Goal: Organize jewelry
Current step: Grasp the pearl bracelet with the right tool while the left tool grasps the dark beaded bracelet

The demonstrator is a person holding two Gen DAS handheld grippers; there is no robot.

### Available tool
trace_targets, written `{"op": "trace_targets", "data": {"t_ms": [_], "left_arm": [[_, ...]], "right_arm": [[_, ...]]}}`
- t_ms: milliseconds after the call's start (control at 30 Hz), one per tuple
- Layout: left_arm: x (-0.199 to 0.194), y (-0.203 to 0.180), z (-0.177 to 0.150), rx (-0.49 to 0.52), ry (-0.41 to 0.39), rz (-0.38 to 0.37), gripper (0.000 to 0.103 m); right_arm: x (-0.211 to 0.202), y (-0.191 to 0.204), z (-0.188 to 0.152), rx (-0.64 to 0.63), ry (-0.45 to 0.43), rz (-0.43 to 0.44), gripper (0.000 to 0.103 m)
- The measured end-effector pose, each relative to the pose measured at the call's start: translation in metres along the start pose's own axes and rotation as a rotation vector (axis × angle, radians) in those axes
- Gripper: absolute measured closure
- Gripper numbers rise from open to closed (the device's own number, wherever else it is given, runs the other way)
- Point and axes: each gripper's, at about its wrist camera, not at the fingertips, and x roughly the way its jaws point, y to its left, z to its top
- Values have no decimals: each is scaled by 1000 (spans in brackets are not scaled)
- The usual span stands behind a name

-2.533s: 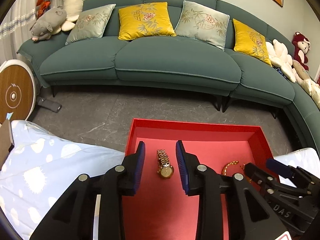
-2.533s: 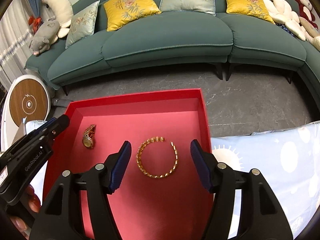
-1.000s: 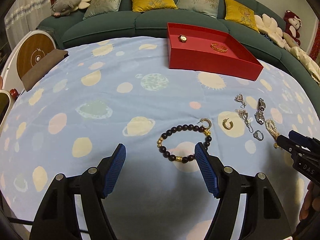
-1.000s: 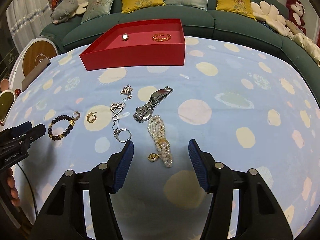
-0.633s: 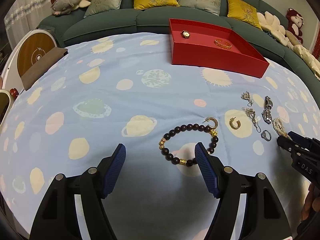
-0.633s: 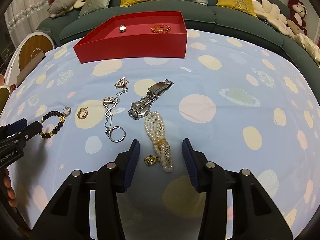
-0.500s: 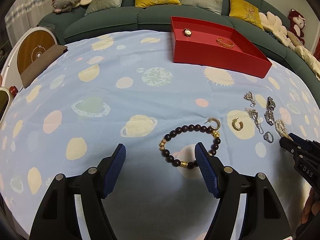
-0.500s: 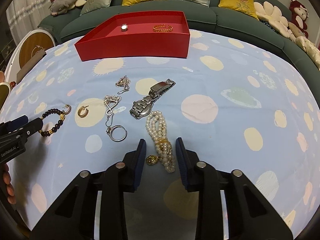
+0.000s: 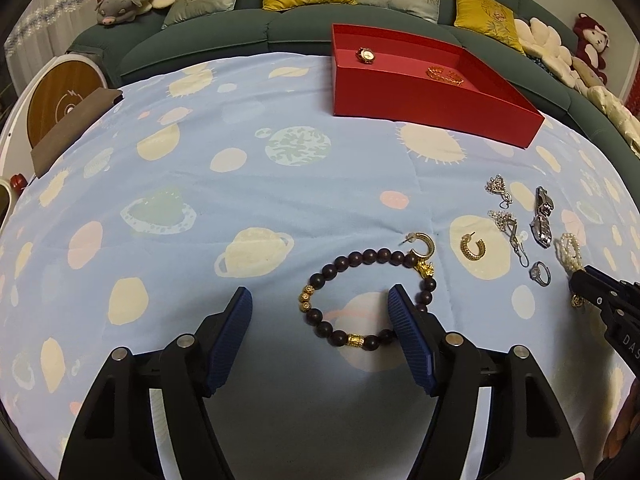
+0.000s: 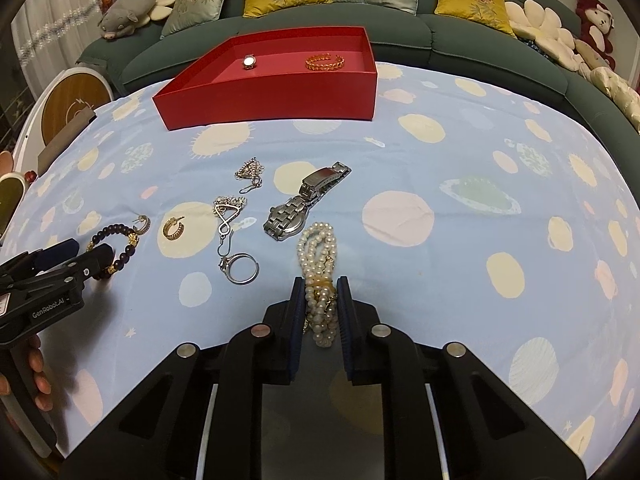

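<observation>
My right gripper [image 10: 320,296] is closing, and its pads squeeze the white pearl bracelet [image 10: 316,248] lying on the blue cloth. My left gripper [image 9: 320,312] hovers low over the dark bead bracelet [image 9: 366,257]. Its jaws are closing but stand wide, and the right fingertip [image 9: 402,316] sits inside the bead loop without pressing on it. The red box [image 10: 264,100] at the far side holds a gold watch [image 10: 249,62] and a gold chain bracelet [image 10: 325,62].
Between the two grippers lie a silver watch [image 10: 304,204], a ring [image 10: 240,268], silver pendants [image 10: 228,210] and two gold hoop earrings [image 10: 173,229]. A green sofa [image 10: 280,20] with cushions curves behind the table. A round wooden device [image 9: 60,100] stands at left.
Both grippers have come back from the red box to the near cloth. The right jaws narrowed onto the pearl bracelet. The left gripper crept forward until its right finger entered the bead loop.
</observation>
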Motion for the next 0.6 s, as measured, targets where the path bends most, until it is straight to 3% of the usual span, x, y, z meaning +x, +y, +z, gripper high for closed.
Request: {"op": "trace_targets", "data": {"t_ms": [233,467,600], "left_arm": [[0,-10,0,39,-8,-3,51],[0,-11,0,44,-11,-3,55],[-2,-10,0,45,-13,-17,78]], "right_arm": [[-3,0,0,3,-4,6,88],[-4,-1,0,7,-7,7,88],[-5,0,0,7,-11,9,88]]}}
